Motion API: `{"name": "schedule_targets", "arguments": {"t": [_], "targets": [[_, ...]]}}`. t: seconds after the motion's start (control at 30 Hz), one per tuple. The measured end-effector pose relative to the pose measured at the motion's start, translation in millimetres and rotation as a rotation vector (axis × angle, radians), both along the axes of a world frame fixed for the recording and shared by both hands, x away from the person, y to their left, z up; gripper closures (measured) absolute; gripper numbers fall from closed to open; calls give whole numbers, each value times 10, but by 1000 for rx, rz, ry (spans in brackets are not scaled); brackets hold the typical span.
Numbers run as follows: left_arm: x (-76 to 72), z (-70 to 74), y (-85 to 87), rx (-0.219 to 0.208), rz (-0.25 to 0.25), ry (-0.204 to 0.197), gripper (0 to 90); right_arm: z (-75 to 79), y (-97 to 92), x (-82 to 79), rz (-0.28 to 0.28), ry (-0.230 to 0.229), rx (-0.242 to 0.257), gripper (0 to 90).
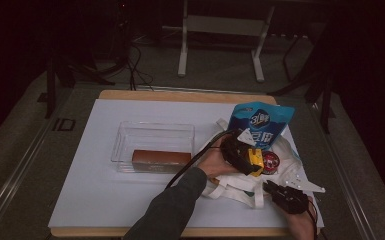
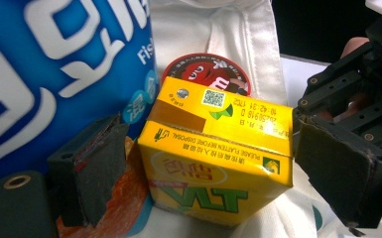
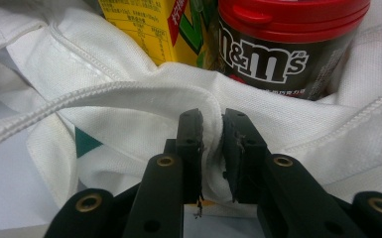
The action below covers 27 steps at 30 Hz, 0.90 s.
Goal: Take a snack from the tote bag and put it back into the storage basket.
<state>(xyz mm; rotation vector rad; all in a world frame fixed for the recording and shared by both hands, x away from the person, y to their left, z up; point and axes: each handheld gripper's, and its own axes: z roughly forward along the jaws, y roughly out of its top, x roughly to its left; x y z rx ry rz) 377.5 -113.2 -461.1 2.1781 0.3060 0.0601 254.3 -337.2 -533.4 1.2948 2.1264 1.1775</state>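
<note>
A yellow drink carton (image 2: 218, 163) stands tilted inside a white cloth tote bag (image 1: 235, 186). My left gripper (image 1: 252, 159) reaches into the bag, and its jaws are shut on the carton's two sides. Beside the carton is a dark M&M's can (image 3: 278, 54) with a red lid (image 2: 206, 69). A blue snack bag (image 1: 262, 125) stands behind both, against the carton. My right gripper (image 3: 212, 134) is at the near right of the tote and is shut on the bag's hemmed rim (image 3: 129, 94), pinching the cloth between its pads.
A clear plastic box (image 1: 152, 131) sits left of the tote on the white board (image 1: 90, 200), with a brown rectangular pack (image 1: 161, 160) inside it. My left forearm crosses the board's front middle. Table legs and cables lie beyond the far edge.
</note>
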Motion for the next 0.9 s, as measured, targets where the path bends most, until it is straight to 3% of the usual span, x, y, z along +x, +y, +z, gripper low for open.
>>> {"name": "schedule_targets", "arguments": {"t": [0.47, 0.73, 0.9], "targets": [[-5, -72, -148, 17, -27, 1, 139, -1, -3, 0, 3, 1, 5, 769], [20, -87, -116, -4, -22, 17, 196, -1, -5, 0, 3, 3, 10, 767], [16, -103, -115, 2, -32, 3, 200, -1, -6, 1, 3, 3, 10, 767]]}}
